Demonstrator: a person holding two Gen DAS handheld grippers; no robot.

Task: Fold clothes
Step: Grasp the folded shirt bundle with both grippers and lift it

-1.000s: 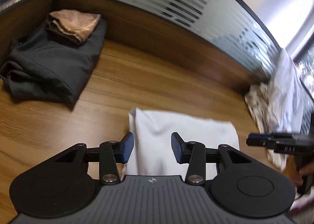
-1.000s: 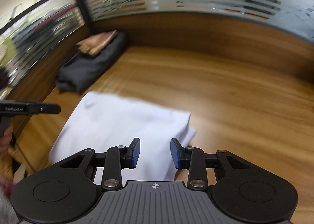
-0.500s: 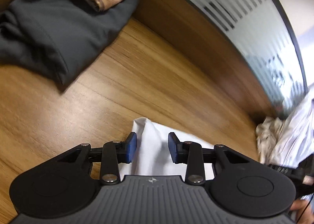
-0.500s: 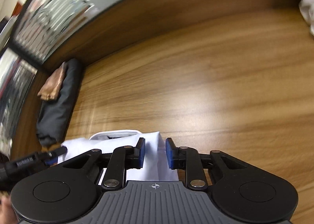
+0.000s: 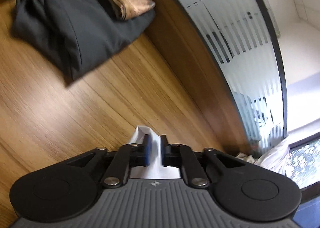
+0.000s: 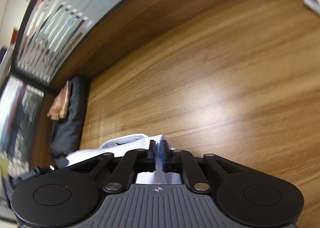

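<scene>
Left wrist view: left gripper point(image 5: 155, 151) pinches a corner of the white garment point(image 5: 142, 132) above the wooden table point(image 5: 70, 112). Beyond lies a folded dark garment point(image 5: 68, 20) with a tan cloth point(image 5: 128, 0) on top. Right gripper point(image 6: 158, 155) likewise clamps the white garment's point(image 6: 128, 146) edge over the table.

The left gripper point(image 5: 155, 151) sat at six o'clock, its blue pads pinched on a corner of white cloth point(image 5: 143, 131) that poked up between them. At eleven o'clock a folded dark grey garment point(image 5: 80, 28) lay on the wooden table point(image 5: 90, 112), a tan folded cloth point(image 5: 128, 0) resting on top.
</scene>
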